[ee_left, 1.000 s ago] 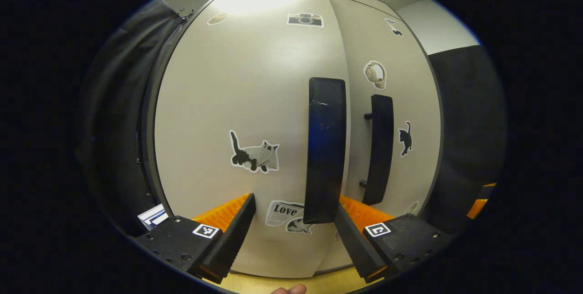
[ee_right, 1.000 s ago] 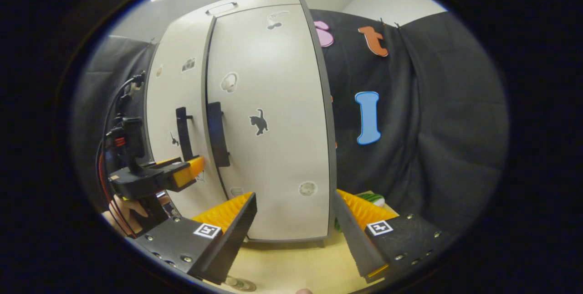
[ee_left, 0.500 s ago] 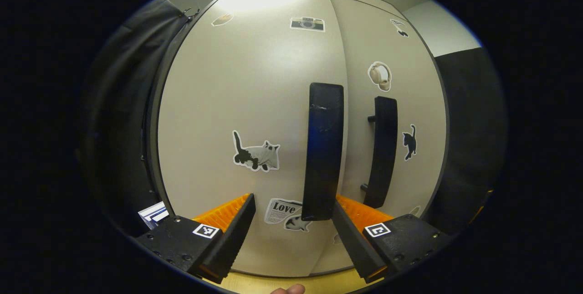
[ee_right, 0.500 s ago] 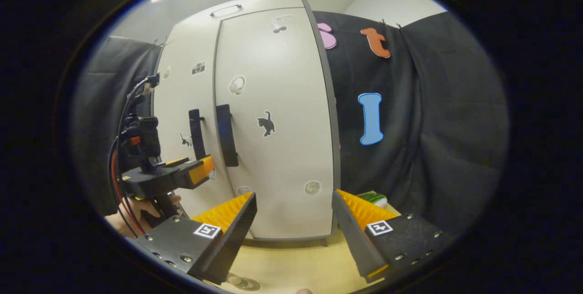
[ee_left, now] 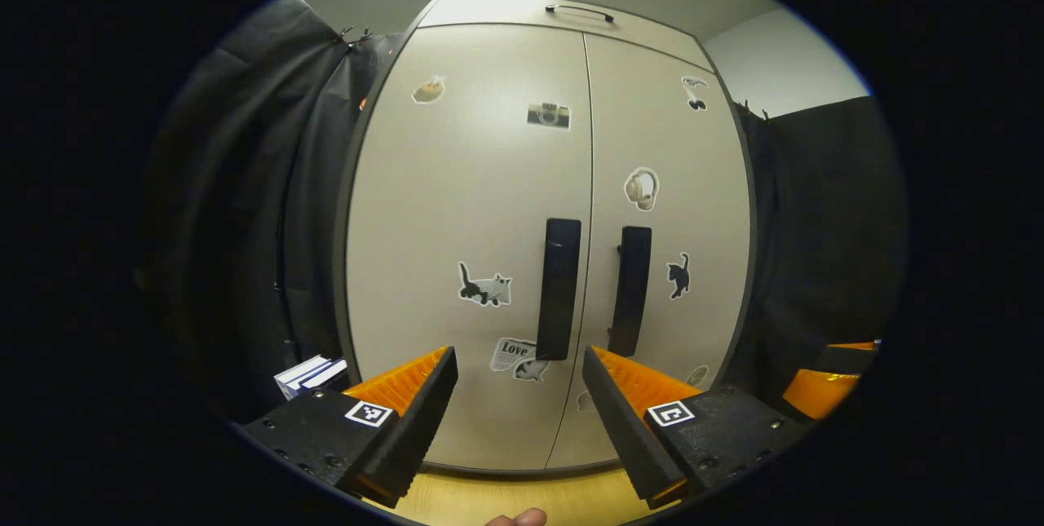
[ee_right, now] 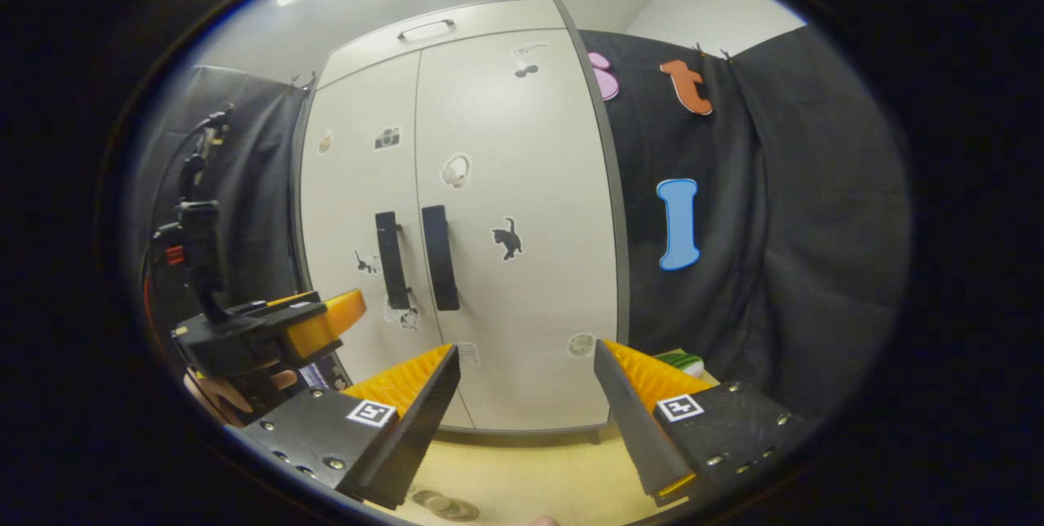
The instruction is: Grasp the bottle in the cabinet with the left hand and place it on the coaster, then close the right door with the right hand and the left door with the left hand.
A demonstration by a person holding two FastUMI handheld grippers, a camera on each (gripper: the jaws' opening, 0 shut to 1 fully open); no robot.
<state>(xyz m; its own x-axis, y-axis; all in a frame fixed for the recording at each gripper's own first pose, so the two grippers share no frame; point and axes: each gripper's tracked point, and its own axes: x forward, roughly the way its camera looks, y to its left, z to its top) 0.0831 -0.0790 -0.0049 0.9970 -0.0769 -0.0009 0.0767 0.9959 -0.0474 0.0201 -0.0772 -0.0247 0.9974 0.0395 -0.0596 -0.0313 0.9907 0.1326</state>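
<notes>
Both cabinet doors were shut in the left gripper view: left door (ee_left: pixel 457 208) and right door (ee_left: pixel 669 200) met flush at a centre seam, with the two dark handles, left handle (ee_left: pixel 559 289) and right handle (ee_left: pixel 631 289), side by side at mid-frame. I saw stickers on both doors.

My left gripper (ee_left: pixel 519 404) sat at the bottom of that view with its fingers spread wide, holding nothing, clear of the doors. A strip of wooden bench (ee_left: pixel 506 500) showed below the cabinet. Something white and flat, maybe books, lay at lower left (ee_left: pixel 308 373); I couldn't tell.

In the right gripper view the cabinet (ee_right: pixel 522 183) stood left of centre, doors shut. My right gripper (ee_right: pixel 526 408) had its fingers wide too, gripping nothing.

The left gripper also appeared at the left edge of that view, held in a hand (ee_right: pixel 214 389).

At the very bottom of the right gripper view, a round flat thing (ee_right: pixel 444 504) lay on the bench. I couldn't make out whether it was the coaster, and I couldn't pick out the bottle. A green item (ee_right: pixel 677 360) sat right of the cabinet base.
</notes>
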